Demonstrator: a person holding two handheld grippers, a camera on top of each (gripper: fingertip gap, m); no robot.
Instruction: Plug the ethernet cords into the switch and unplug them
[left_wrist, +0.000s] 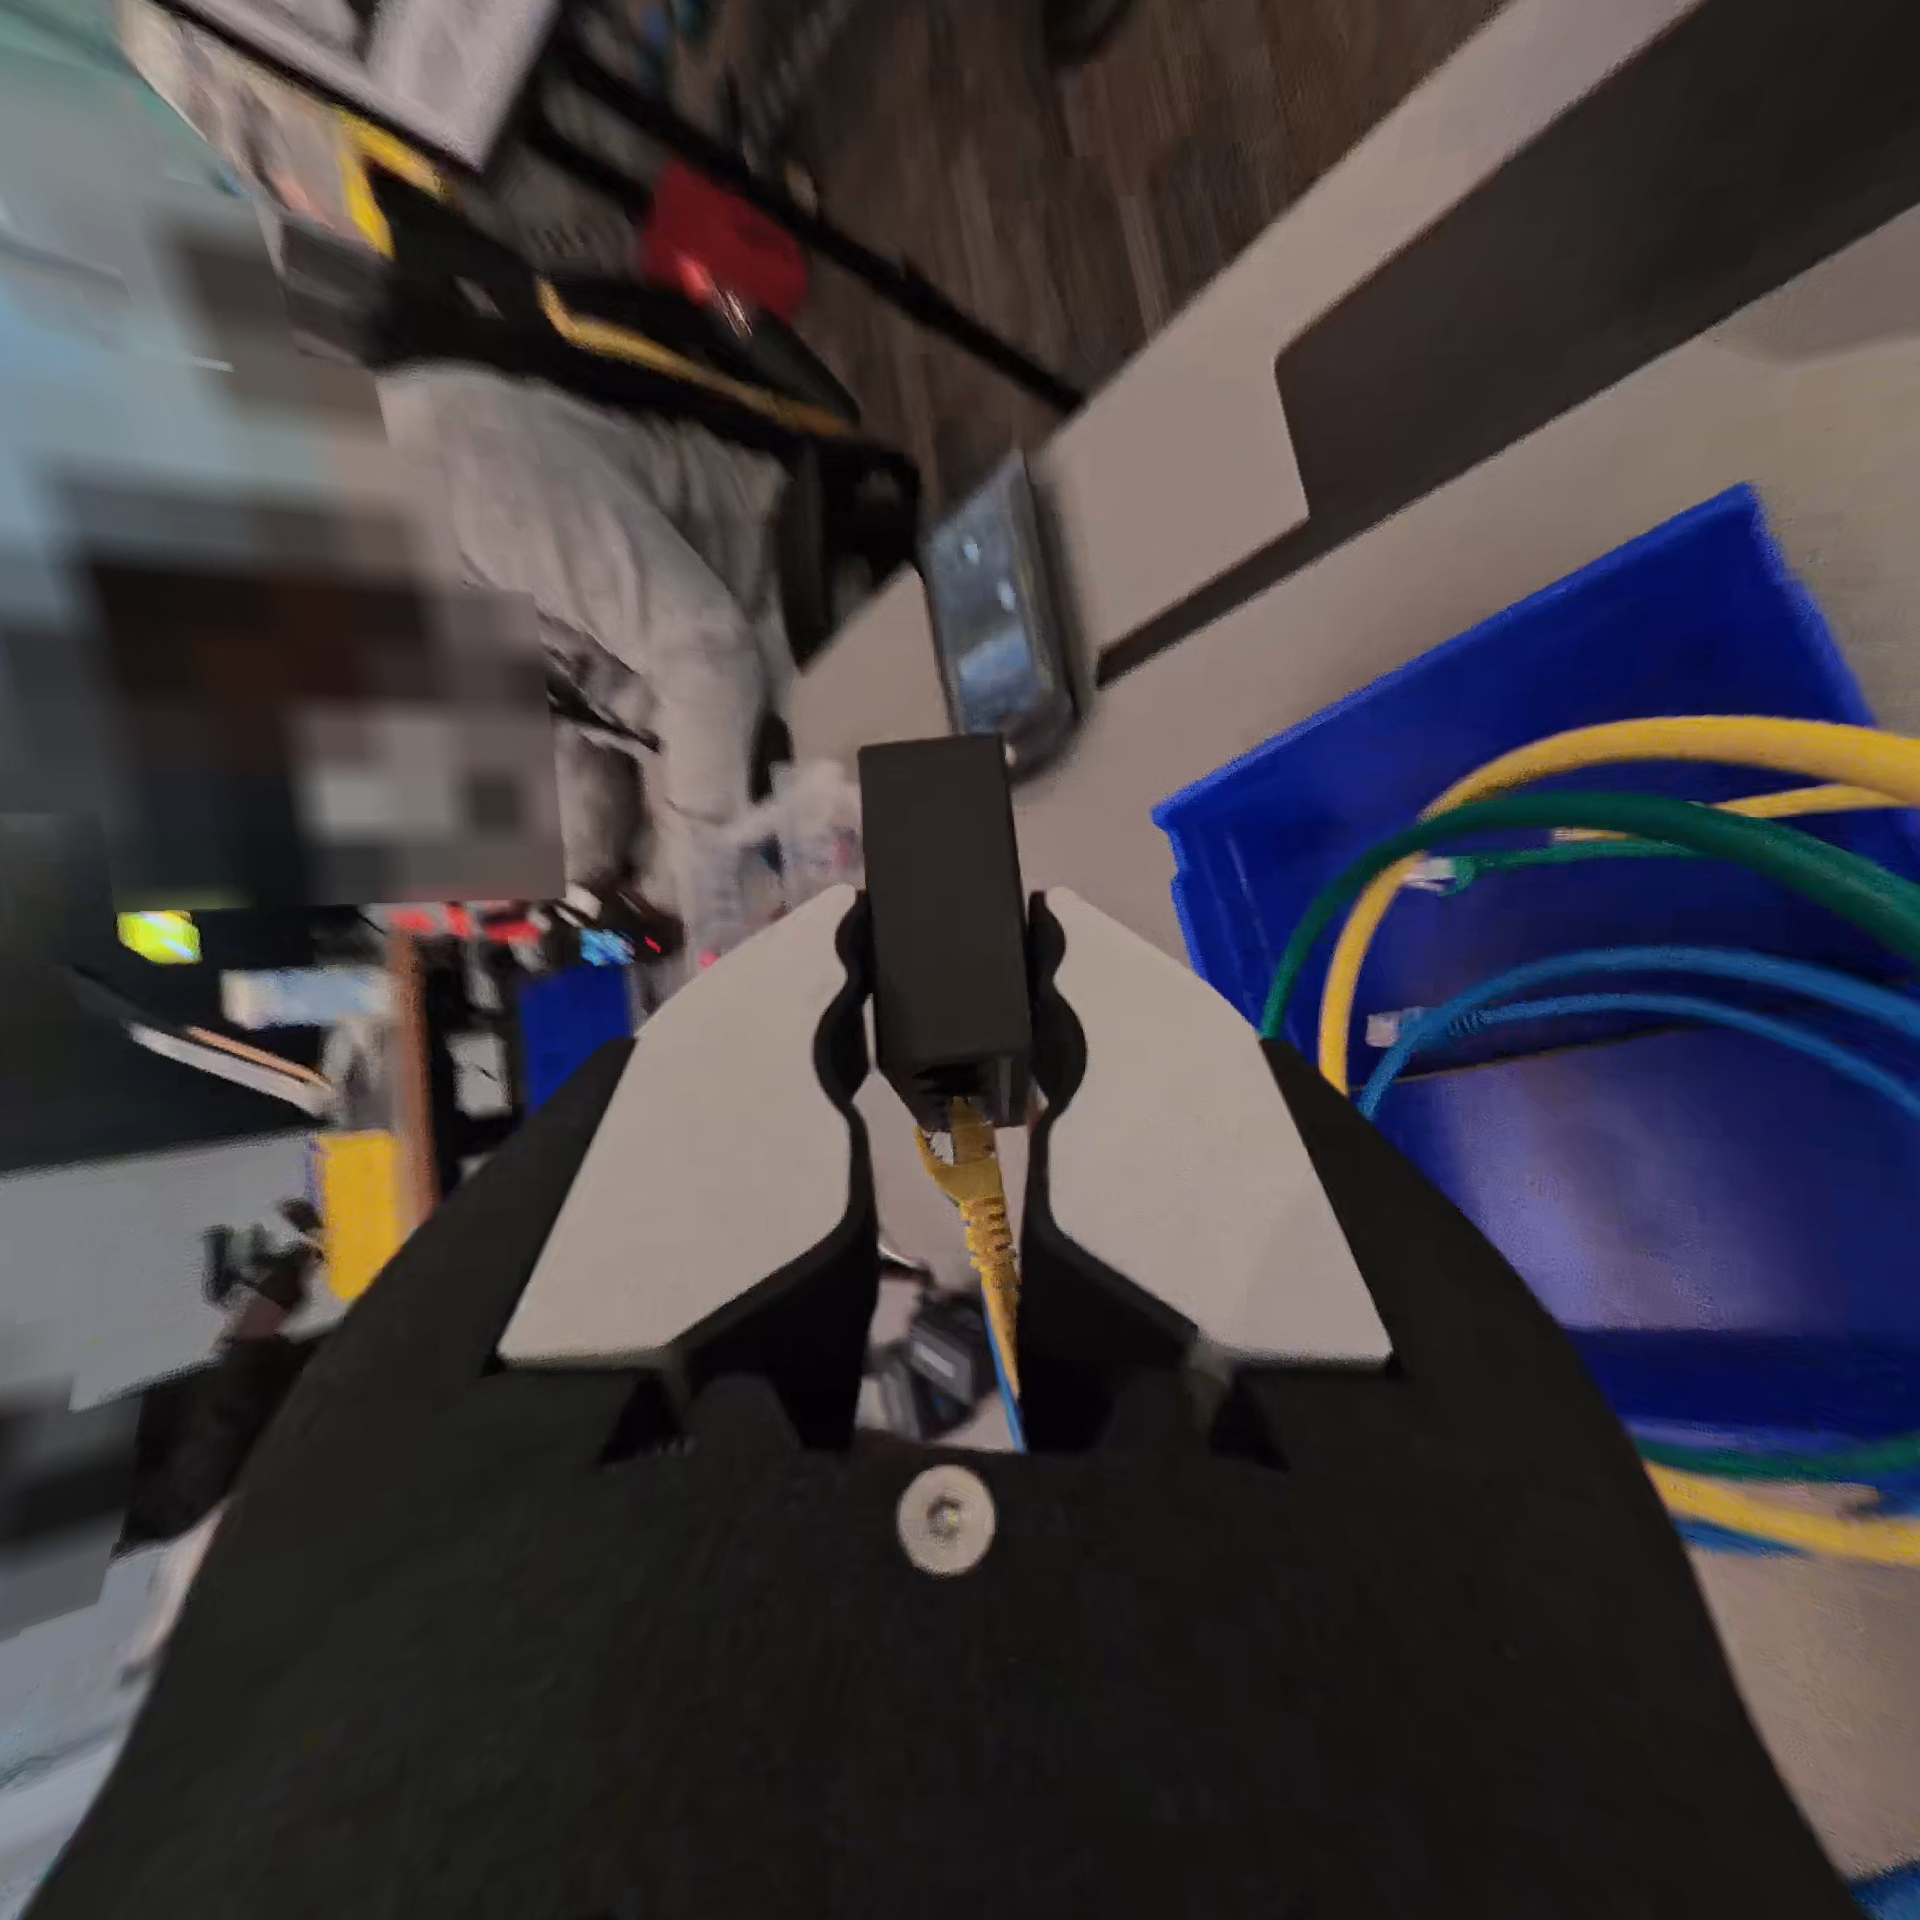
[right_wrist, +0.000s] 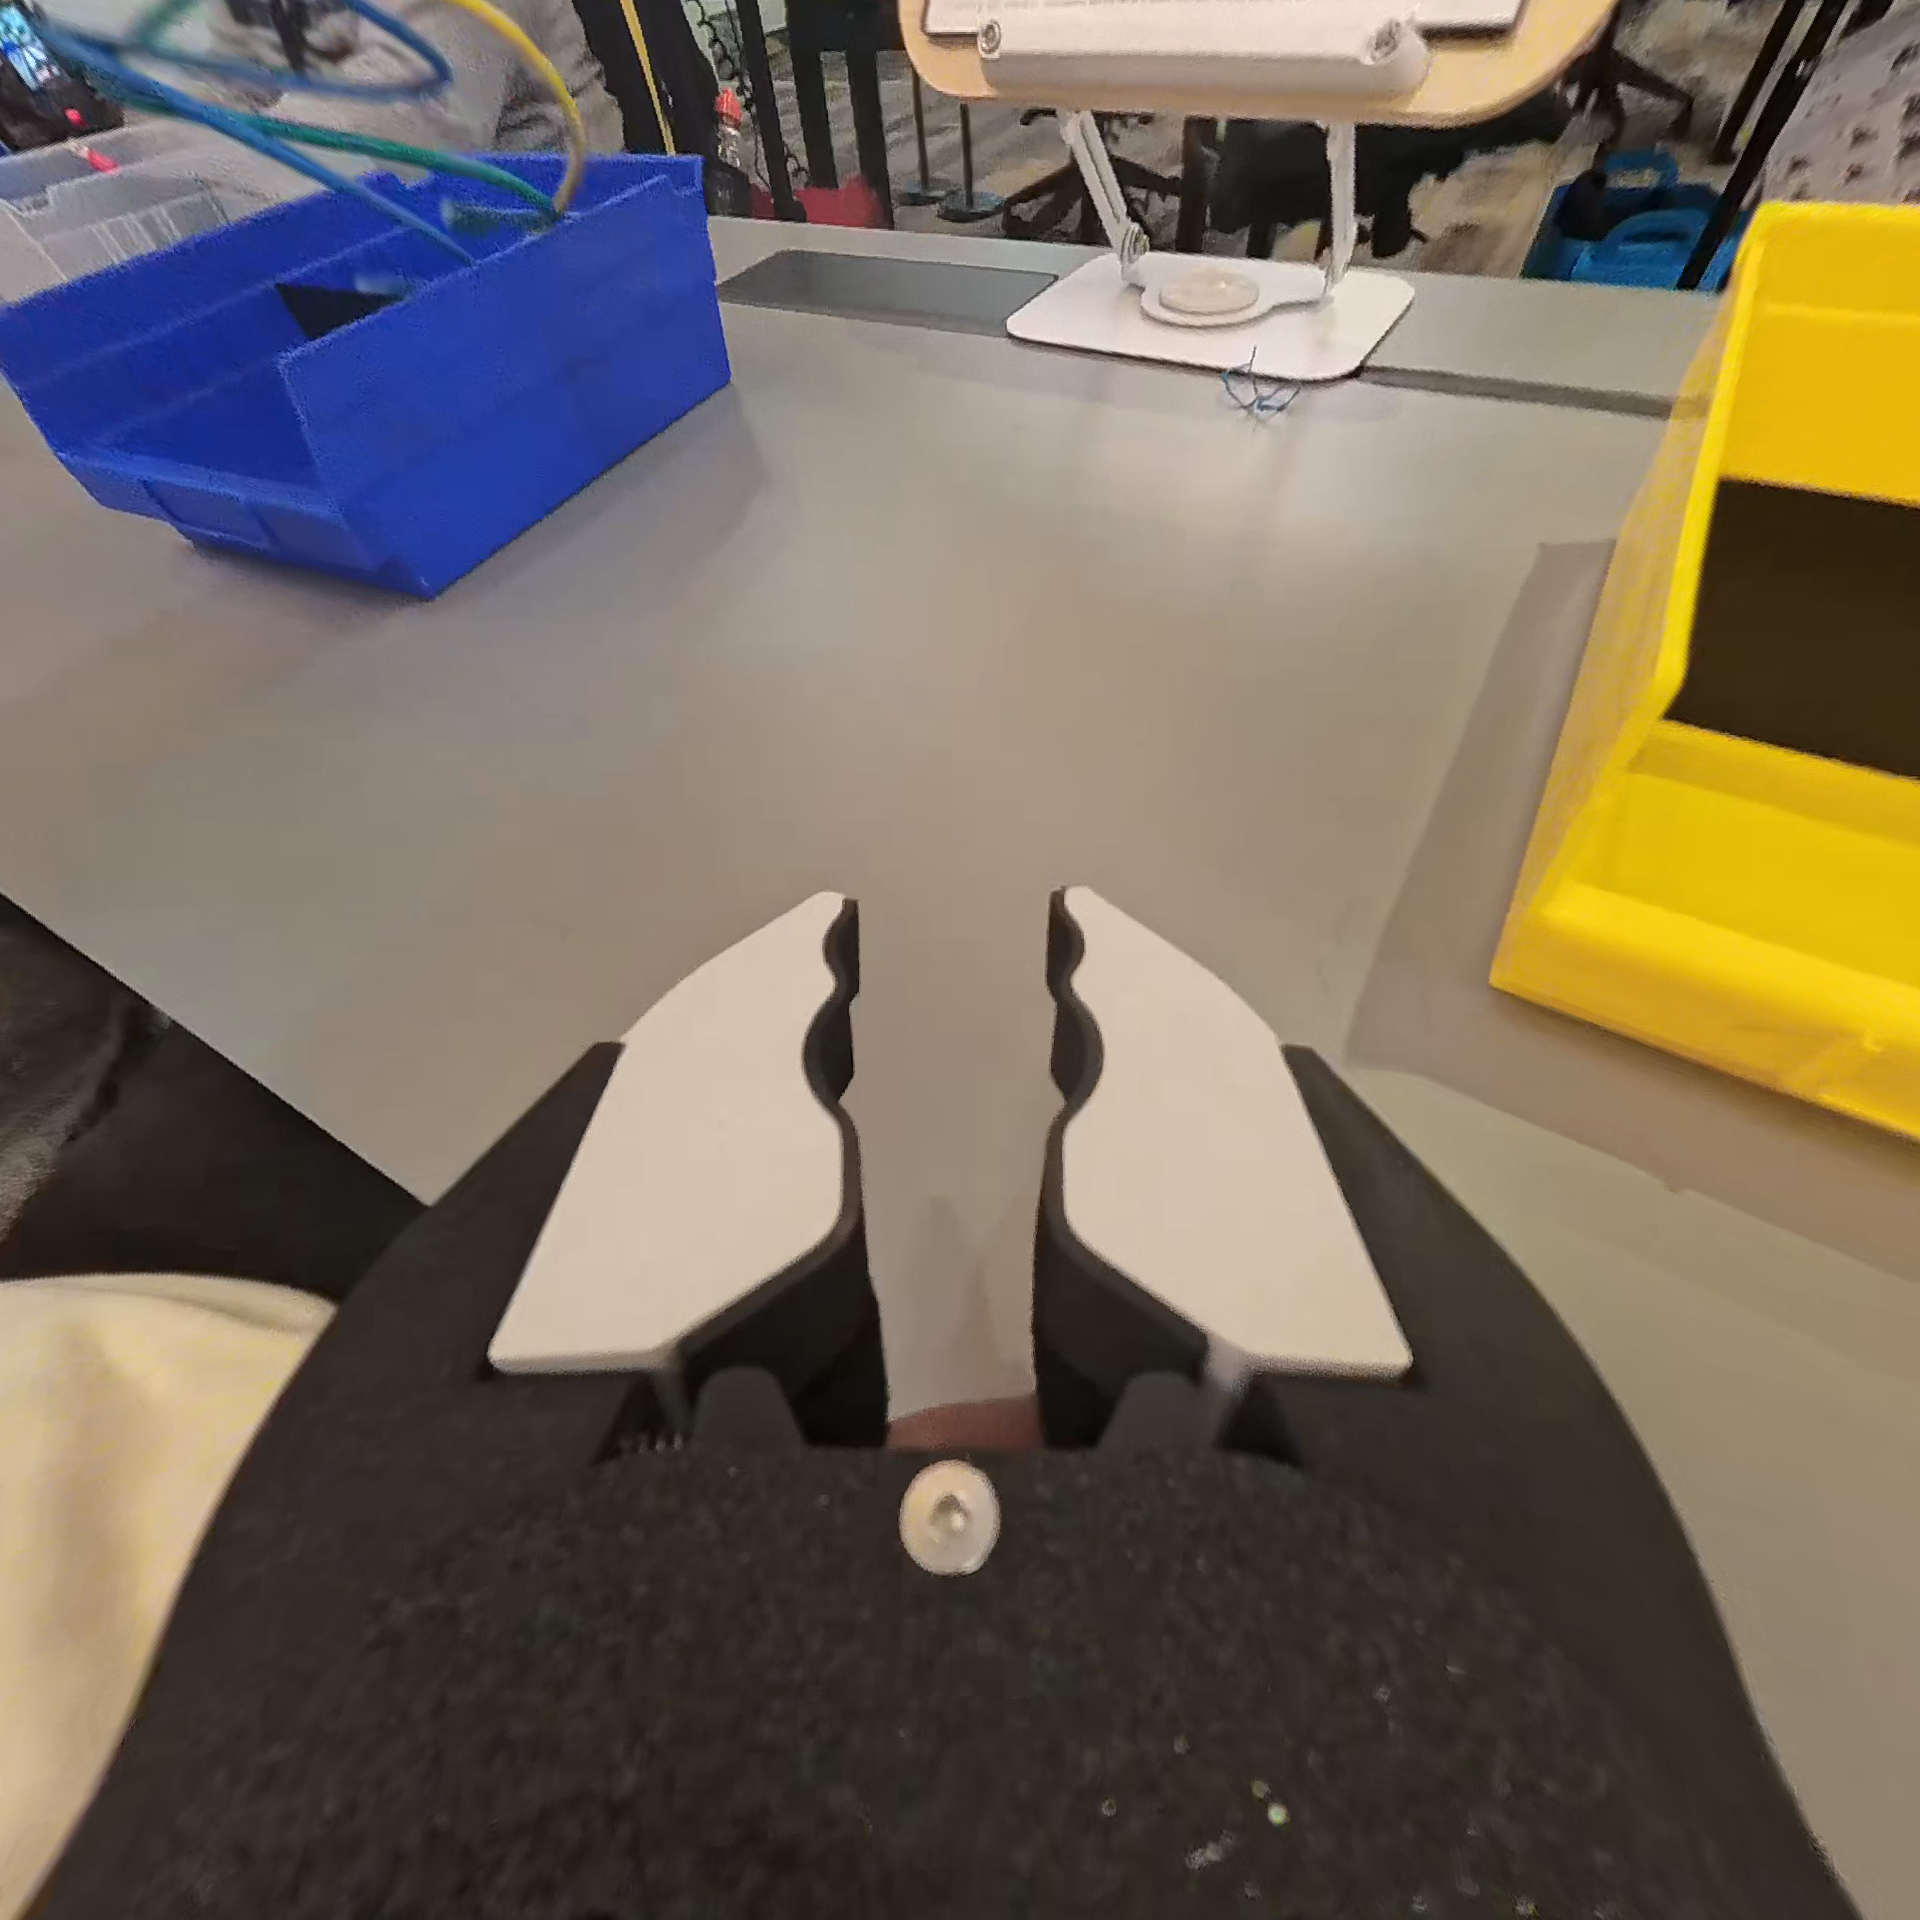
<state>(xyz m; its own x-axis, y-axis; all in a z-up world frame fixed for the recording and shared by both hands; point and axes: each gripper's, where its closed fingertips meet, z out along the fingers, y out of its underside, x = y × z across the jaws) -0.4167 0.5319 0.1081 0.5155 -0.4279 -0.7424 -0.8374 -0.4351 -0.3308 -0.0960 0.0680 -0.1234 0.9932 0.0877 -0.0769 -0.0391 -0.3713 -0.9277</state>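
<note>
So we've got the switch (left_wrist: 948, 925) clamped in the left gripper (left_wrist: 948, 935) with a yellow cord (left_wrist: 982, 1195) plugged in, right gripper (right_wrist: 954, 935) jaws narrowly apart and empty, so next it probably grabs that plug to unplug it.

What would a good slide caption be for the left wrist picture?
Left gripper clamps a small black switch with a yellow cord plugged in, beside a blue bin of loose cords.
</note>
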